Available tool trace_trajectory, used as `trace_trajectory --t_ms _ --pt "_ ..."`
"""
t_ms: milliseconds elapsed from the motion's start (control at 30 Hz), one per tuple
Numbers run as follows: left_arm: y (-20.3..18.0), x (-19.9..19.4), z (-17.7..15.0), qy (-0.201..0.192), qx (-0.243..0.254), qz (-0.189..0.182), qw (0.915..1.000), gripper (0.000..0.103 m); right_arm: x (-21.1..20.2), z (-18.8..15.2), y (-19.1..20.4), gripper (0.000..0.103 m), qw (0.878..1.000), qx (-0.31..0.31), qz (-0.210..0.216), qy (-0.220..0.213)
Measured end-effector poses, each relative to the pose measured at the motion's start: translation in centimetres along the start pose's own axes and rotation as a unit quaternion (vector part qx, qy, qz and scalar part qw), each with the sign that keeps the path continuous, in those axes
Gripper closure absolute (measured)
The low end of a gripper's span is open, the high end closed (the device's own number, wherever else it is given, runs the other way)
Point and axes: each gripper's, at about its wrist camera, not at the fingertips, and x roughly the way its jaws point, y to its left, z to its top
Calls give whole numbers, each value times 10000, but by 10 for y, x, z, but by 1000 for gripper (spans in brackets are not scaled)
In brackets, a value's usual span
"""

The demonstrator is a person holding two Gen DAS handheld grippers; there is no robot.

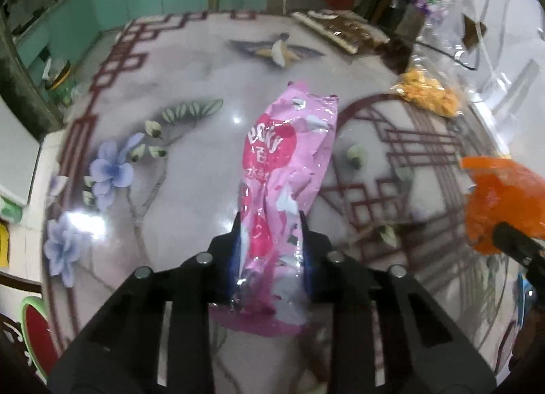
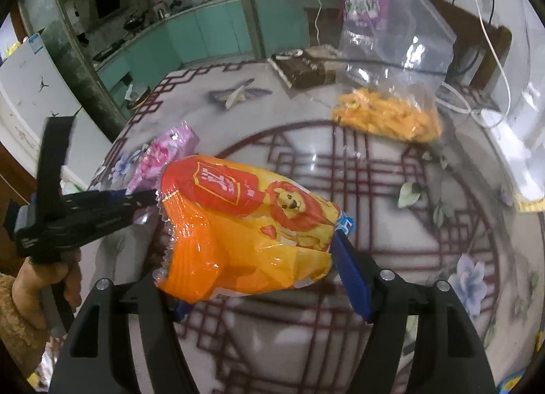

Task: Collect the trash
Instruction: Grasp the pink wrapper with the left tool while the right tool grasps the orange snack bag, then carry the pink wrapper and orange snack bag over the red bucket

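My left gripper (image 1: 270, 223) is shut on a pink snack wrapper (image 1: 289, 155) and holds it above the patterned table (image 1: 190, 63). The same wrapper (image 2: 163, 155) and the left gripper (image 2: 143, 199) show at the left of the right wrist view. My right gripper (image 2: 259, 257) is shut on an orange and yellow snack bag with a lion print (image 2: 252, 223), held above the table (image 2: 391, 257). That orange bag (image 1: 500, 196) shows at the right edge of the left wrist view.
A clear zip bag with orange snack pieces (image 2: 388, 118) lies at the far right of the table, also seen in the left wrist view (image 1: 429, 90). A brown packet (image 2: 303, 68) lies at the far edge. A bottle with a purple label (image 2: 364, 5) and white cables (image 2: 490, 53) stand behind.
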Motion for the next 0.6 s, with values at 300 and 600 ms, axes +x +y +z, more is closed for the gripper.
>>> trace_trajectory --t_ms 300,600 --pt "-20 -123 -32 -984 -106 70 9951 76 -55 -22 23 36 9991 110 68 -408" --pt "-49 -215 -79 -1542 4 338 9875 75 -125 -42 56 35 9951 19 265 -954"
